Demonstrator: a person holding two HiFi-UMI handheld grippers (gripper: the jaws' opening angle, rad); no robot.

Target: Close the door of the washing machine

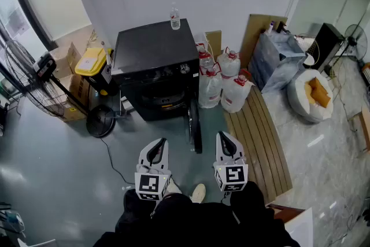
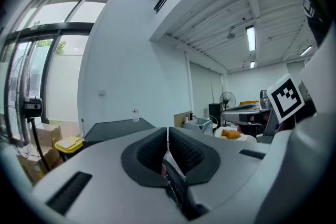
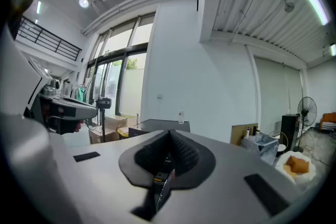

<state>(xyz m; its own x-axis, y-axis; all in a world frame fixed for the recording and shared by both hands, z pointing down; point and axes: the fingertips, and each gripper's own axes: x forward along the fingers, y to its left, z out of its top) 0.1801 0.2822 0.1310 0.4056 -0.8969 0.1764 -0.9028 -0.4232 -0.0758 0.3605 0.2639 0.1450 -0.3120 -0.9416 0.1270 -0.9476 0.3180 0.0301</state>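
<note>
Head view: left claw [image 1: 157, 147], right claw [image 1: 225, 144] both shut, empty; a glancing shove might slip off the black washing machine's [image 1: 153, 50] open round door [image 1: 195, 129].

Black washing machine [image 1: 156, 61] front: in both gripper views, hidden below the jaws by the gripper's own grey body.
Dark round door [image 1: 195, 127]: edge-on, ahead between left gripper [image 1: 161, 143] and right gripper [image 1: 223, 137]; face unseen.
Drum inside: too dark.
Clear bottle [image 1: 174, 17] label: too small.
Black standing fan [image 1: 43, 66]: cut by left edge, well left of the jaws.
</note>
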